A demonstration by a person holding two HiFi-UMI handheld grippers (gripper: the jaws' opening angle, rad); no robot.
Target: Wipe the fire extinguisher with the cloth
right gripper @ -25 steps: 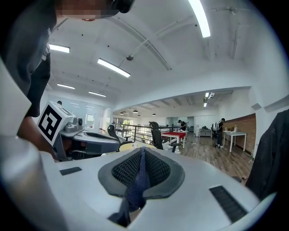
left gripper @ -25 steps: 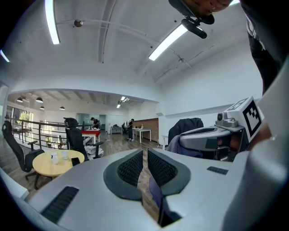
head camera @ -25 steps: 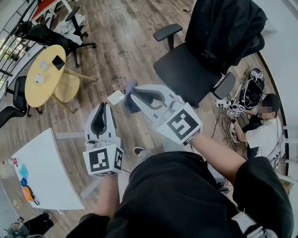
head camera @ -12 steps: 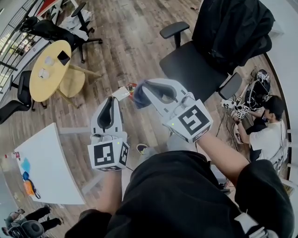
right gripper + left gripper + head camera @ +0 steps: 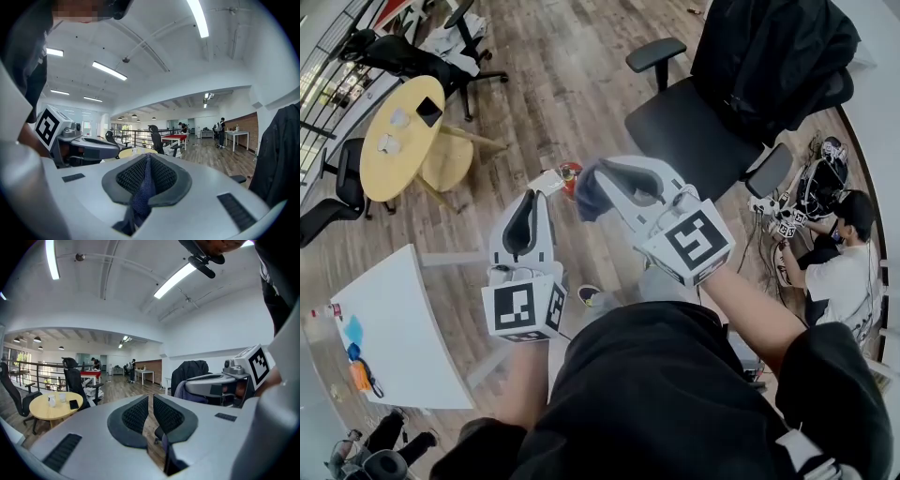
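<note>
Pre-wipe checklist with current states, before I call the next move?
1. Cloth gripped by right claw: ok, pinched in its jaws.
2. Left claw free: ok, shut with nothing in it.
3. Target located: cannot tell; a small red thing sits ahead of the claws, too small to identify.
4. Cloth on target: not ok, both claws are held in the air.
5. Claws apart from each other: ok.
</note>
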